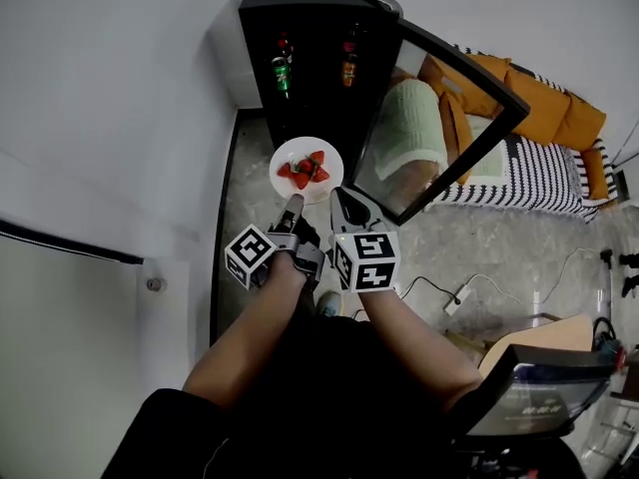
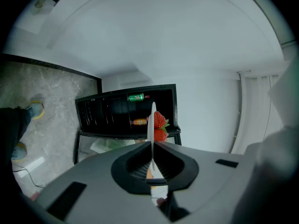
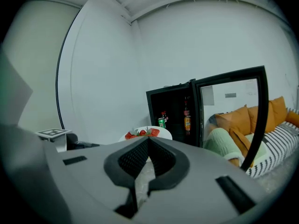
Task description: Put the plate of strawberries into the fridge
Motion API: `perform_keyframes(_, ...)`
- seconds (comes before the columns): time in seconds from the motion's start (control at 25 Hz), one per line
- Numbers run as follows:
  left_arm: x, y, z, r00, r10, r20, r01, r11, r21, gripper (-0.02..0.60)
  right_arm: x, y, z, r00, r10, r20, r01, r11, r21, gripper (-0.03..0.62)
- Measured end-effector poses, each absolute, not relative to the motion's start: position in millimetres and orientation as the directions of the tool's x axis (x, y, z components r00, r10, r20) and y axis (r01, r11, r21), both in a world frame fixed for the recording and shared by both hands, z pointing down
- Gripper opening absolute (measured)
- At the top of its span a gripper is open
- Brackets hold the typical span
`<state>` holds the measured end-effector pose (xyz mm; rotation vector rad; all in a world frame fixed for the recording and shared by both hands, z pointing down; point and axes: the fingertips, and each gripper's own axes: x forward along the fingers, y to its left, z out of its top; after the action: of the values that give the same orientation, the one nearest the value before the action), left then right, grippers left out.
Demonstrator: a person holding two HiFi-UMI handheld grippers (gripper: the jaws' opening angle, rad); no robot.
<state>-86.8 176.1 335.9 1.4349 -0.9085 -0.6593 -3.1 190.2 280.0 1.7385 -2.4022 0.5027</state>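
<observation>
A white plate [image 1: 300, 155] with several red strawberries [image 1: 305, 170] hangs in the air just in front of the black fridge [image 1: 310, 28]. The fridge's glass door [image 1: 449, 118] is swung open to the right. My left gripper [image 1: 293, 204] is shut on the plate's near rim. In the left gripper view the plate [image 2: 151, 120] stands edge-on between the jaws of that gripper [image 2: 153, 143], strawberries [image 2: 159, 121] to its right. My right gripper [image 1: 337, 198] is shut and empty, its tips at the plate's near right rim. The right gripper view shows the plate [image 3: 161, 133] just past that gripper [image 3: 148, 140].
A green can [image 1: 283, 73] and a bottle [image 1: 349, 63] stand on the fridge shelves. Right of the door are a green cushion [image 1: 409, 128], orange sofa cushions [image 1: 519, 98] and a striped blanket [image 1: 519, 173]. A cable and power strip [image 1: 454, 302] lie on the floor. A white wall runs along the left.
</observation>
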Motion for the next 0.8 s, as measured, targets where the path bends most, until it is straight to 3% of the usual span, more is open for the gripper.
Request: perform_keyframes(0.8,-80.5,153.2,346.2,0.54,-0.835,0.107,-0.111,0.056,0.992,0.015,4.0,171.6,282.0,-0.301,-0.91,0.284,-0.952,0.269,-0.147,0.005)
